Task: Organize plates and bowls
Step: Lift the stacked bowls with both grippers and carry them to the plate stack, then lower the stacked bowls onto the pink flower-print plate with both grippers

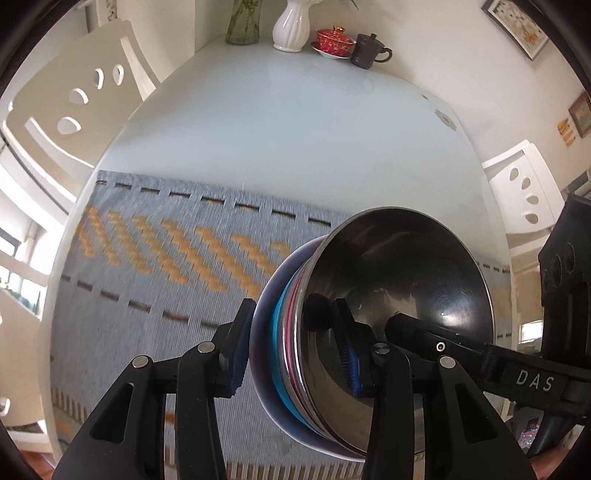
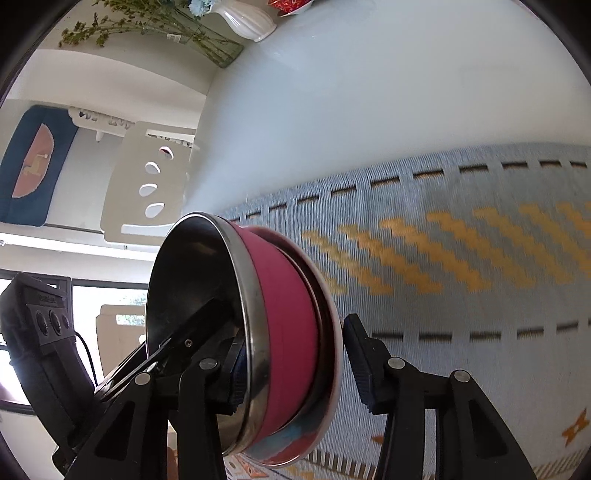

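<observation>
Steel gleams from the inside of the top bowl (image 1: 402, 280), which sits nested in a stack of bowls (image 1: 284, 332) that you are holding tilted on edge above the woven placemat (image 1: 155, 258). Below the steel rim you can see a pink bowl (image 2: 291, 332), a blue one and a white outer plate or bowl (image 2: 334, 354).

Your left gripper (image 1: 291, 354) straddles the stack's rim: one finger lies outside the white wall and the other inside the steel bowl, though a small gap shows at the outer pad, so you cannot tell whether it is truly clamped. Your right gripper (image 2: 295, 369) also straddles the stack, with its inner finger against the steel interior and its outer finger standing clearly apart from the white rim, so it is released.

Beyond the placemat, at the far end of the pale desk (image 1: 295, 122), stand a white vase (image 1: 291, 26), a glass vase (image 1: 242, 22), a red lidded cup (image 1: 332, 38) and a dark mug (image 1: 369, 51).
</observation>
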Demonstrator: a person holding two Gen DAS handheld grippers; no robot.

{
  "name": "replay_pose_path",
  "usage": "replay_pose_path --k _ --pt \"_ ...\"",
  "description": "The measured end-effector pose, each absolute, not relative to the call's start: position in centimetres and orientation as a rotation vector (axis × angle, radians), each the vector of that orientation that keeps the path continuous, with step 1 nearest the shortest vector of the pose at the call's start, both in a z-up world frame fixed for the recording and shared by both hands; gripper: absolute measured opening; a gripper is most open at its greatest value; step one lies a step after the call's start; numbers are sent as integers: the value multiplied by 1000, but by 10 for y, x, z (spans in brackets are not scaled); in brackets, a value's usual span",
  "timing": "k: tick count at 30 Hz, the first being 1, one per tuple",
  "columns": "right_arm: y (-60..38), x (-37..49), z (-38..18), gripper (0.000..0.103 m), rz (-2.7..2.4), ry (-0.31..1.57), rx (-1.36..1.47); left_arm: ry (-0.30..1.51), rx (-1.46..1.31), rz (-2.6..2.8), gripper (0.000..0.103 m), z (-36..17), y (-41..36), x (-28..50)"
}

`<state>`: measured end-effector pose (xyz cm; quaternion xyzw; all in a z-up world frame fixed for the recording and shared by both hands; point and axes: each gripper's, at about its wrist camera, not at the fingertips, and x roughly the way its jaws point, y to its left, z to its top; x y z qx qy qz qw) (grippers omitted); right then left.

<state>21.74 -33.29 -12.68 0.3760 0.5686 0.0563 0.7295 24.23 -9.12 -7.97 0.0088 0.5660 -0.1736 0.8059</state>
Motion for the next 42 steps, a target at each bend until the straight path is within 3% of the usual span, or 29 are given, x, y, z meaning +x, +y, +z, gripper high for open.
replay_pose_path --k 25,42 --pt "-303 51 -82 46 293 1310 668 1183 -87 -237 38 -40 -63 52" --pt "-259 -11 -97 47 325 1394 615 1240 -139 -214 39 -63 -25 -18"
